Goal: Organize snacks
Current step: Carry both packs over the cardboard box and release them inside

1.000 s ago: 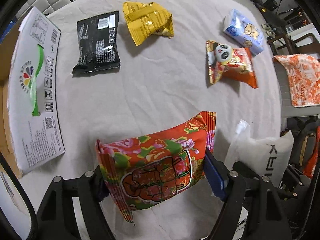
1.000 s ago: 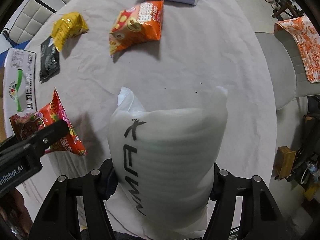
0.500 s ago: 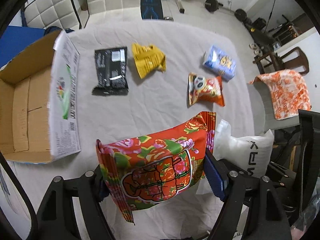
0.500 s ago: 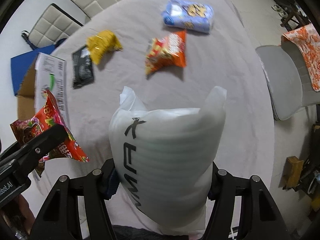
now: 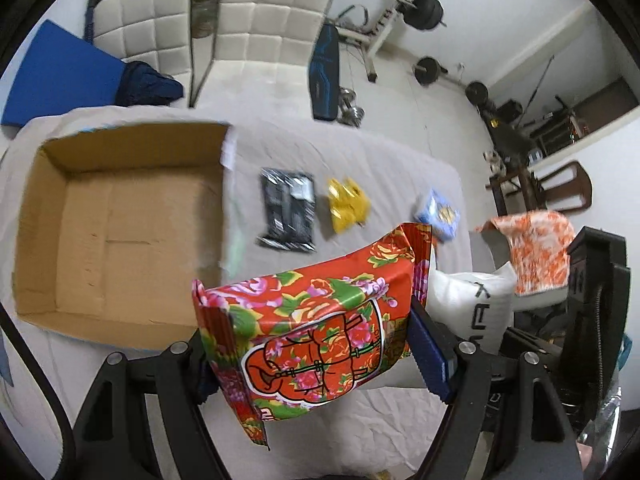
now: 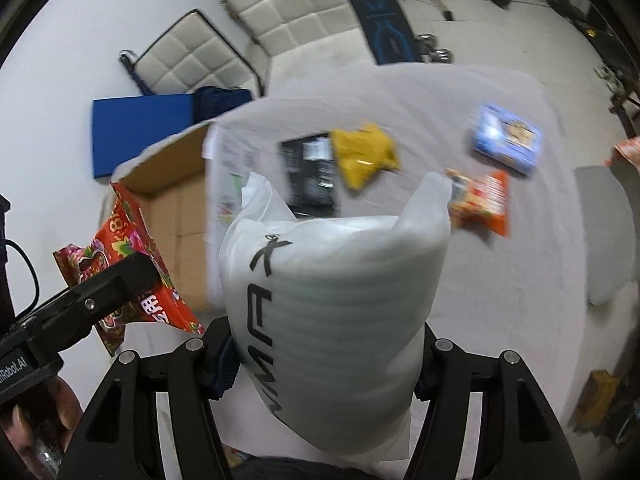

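Note:
My left gripper [image 5: 316, 354] is shut on a red flowered snack bag [image 5: 316, 328], held high above the table near the open cardboard box [image 5: 120, 224]. My right gripper [image 6: 324, 360] is shut on a white foam-wrapped bag [image 6: 336, 312] with black letters, also lifted. On the grey tablecloth lie a black packet [image 5: 287, 210], a yellow packet [image 5: 346, 204], a blue packet [image 6: 506, 138] and an orange panda packet [image 6: 482, 202]. The red bag [image 6: 128, 264] and left gripper show at the left of the right wrist view.
The box is empty and stands at the table's left end. White padded chairs [image 5: 260, 36] and a blue mat [image 5: 56, 76] stand beyond the table. A grey chair with orange cloth [image 5: 532, 248] is at the right. Gym weights [image 5: 428, 10] lie on the floor behind.
Both grippers have risen well above the table with their bags and tilted up. The box's open inside has come into view, and the left gripper has moved toward it.

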Demonstrator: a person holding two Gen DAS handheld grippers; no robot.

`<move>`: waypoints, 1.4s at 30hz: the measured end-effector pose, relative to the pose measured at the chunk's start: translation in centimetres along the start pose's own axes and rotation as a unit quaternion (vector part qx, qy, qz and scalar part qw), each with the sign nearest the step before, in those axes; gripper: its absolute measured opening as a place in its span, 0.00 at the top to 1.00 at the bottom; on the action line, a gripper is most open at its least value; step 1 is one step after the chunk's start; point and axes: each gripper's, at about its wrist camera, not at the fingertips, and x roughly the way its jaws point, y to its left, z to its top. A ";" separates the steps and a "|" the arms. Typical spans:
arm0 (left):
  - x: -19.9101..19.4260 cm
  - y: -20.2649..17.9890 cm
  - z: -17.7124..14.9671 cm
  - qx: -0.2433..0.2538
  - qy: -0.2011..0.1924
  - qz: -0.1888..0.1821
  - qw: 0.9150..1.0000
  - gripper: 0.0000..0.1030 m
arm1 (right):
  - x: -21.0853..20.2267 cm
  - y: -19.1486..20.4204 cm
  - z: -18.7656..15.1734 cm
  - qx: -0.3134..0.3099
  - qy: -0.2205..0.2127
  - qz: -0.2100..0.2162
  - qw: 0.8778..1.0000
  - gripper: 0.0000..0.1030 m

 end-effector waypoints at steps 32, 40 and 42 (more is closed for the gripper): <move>11.4 28.9 13.6 -0.013 0.124 0.026 0.992 0.25 | 25.2 23.1 12.5 -0.084 0.091 -0.049 0.991 0.35; 14.3 29.7 14.3 -0.007 0.147 0.036 0.988 0.25 | 27.6 23.6 12.8 -0.102 0.100 -0.070 0.987 0.31; 14.7 29.7 14.4 -0.002 0.149 0.045 0.988 0.25 | 28.2 23.8 12.8 -0.104 0.103 -0.076 0.986 0.31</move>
